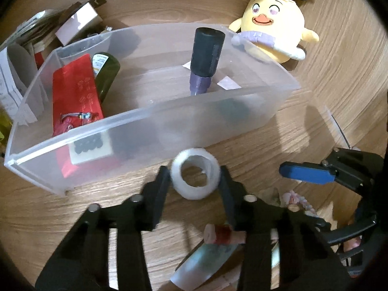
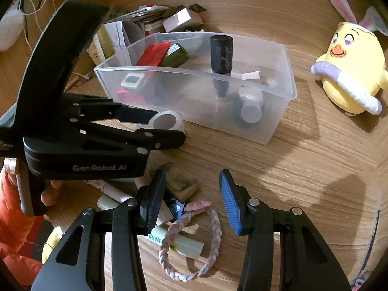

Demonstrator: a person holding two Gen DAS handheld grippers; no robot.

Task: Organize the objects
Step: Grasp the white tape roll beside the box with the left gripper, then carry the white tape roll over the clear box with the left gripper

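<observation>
- A wooden worktop (image 2: 303,169) carries a clear plastic bin (image 1: 169,126) near its middle.
- A yellow chick plush (image 1: 274,34) with bunny ears sits just beyond the bin's right corner.
- Inside the bin, a red packet (image 1: 75,92) and a dark green bottle (image 1: 106,72) lie at the left end; a dark-capped bottle (image 1: 206,51) stands upright.
- The left tool (image 1: 195,178) is clamped on a roll of clear tape (image 1: 194,177), held just in front of the bin's near wall.
- The right tool (image 2: 191,201) hangs with fingers apart above a braided bracelet (image 2: 211,242) on the worktop.
</observation>
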